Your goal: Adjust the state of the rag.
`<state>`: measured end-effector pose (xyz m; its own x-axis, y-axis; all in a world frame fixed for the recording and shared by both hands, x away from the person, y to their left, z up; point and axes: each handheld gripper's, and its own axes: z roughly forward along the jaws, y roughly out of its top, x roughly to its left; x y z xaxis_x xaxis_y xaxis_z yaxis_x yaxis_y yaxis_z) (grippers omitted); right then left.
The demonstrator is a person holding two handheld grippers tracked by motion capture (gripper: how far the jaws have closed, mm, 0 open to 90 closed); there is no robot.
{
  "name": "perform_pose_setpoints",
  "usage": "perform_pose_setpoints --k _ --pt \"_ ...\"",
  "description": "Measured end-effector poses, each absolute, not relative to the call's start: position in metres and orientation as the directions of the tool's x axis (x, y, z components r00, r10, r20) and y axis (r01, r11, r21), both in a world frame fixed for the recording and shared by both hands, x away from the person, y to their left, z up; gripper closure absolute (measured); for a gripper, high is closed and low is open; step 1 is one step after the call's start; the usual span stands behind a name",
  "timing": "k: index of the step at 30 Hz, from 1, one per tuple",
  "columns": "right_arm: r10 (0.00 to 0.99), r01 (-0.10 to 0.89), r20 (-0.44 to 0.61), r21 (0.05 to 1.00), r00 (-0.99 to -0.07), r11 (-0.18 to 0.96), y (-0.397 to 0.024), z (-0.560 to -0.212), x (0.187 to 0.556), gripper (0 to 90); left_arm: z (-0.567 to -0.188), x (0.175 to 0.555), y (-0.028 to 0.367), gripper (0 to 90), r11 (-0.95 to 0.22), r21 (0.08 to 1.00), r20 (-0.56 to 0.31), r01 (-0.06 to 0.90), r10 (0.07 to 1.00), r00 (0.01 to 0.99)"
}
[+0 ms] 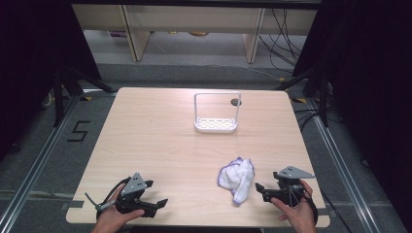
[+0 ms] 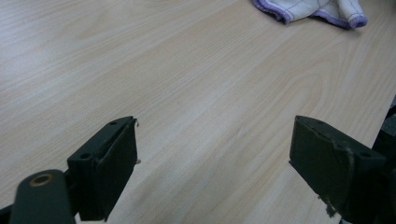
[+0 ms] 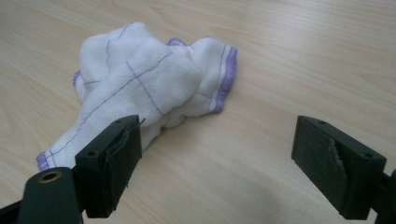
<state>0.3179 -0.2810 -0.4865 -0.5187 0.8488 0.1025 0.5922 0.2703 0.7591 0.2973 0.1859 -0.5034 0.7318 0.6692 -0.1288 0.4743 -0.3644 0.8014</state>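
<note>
A crumpled white cloth with purple edging (image 1: 236, 178) lies on the wooden table (image 1: 160, 136) at the front right. My right gripper (image 1: 260, 189) rests just right of the cloth, pointing at it, with its jaws wide apart and nothing between them. In the right gripper view the cloth (image 3: 144, 88) lies just ahead of the left jaw. My left gripper (image 1: 156, 194) sits at the front left, held by a hand, open and empty. The left gripper view catches the cloth's edge (image 2: 310, 10) far off at the top.
A white rack with a tall wire frame (image 1: 216, 114) stands at the back centre of the table. A small dark round hole (image 1: 235, 102) marks the tabletop behind it. Dark stands and cables flank the table on the floor.
</note>
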Motion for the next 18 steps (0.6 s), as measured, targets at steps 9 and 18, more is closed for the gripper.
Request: perform_pose_setpoints --k 9,18 --pt "0.833 0.564 0.086 0.773 -0.547 0.291 -0.271 -0.478 0.314 18.0 -0.506 0.300 0.187 14.9 -0.360 0.793 -0.128 0.491 0.690 0.713" --pt "0.797 0.550 0.087 0.768 -0.597 0.328 -0.249 -0.468 0.304 31.2 -0.506 0.301 0.187 14.9 -0.356 0.792 -0.128 0.497 0.699 0.704"
